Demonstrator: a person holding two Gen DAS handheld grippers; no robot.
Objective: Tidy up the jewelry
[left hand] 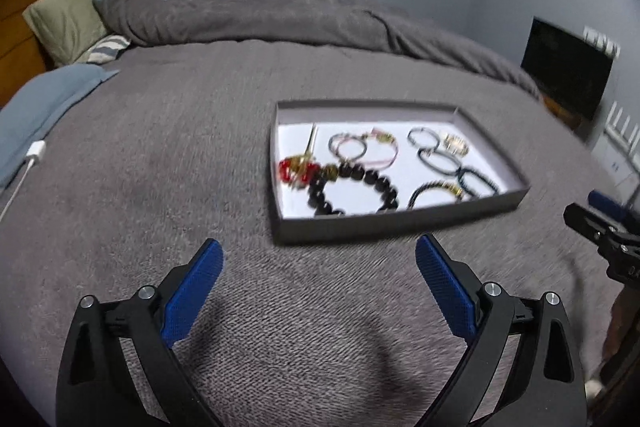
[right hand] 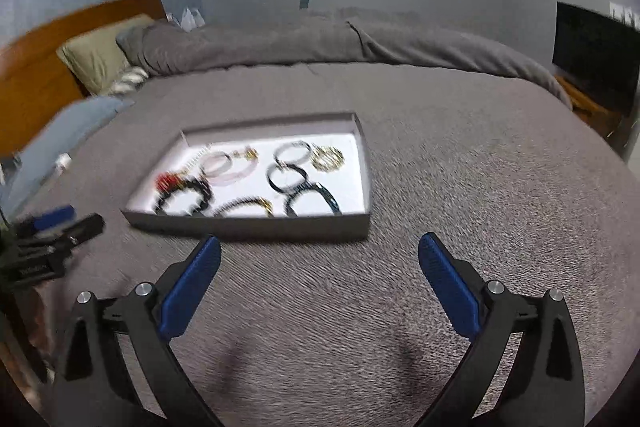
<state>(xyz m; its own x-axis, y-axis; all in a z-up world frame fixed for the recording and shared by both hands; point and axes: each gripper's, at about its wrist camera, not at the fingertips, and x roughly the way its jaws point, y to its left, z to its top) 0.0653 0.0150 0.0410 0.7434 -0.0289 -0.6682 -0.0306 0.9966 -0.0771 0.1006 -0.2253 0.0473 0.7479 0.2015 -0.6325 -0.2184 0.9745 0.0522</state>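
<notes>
Grey tray (left hand: pixel 384 227) of blurred, seemingly overlapping bracelets (left hand: pixel 352 191) on bed (left hand: pixel 160 147).

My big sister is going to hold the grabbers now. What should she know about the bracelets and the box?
Left gripper: jaws wide open, empty, above the grey bedspread short of the box.
Right gripper: jaws wide open, empty, also short of the box.
The shallow grey cardboard box with a white floor lies on the bed. Inside: a black chunky-bead bracelet, a red and gold charm, pink cord bracelets, dark cord bracelets and a small gold piece.
All jewelry seen is in the box, some pieces overlapping. Left: spacing them neatly.
</notes>
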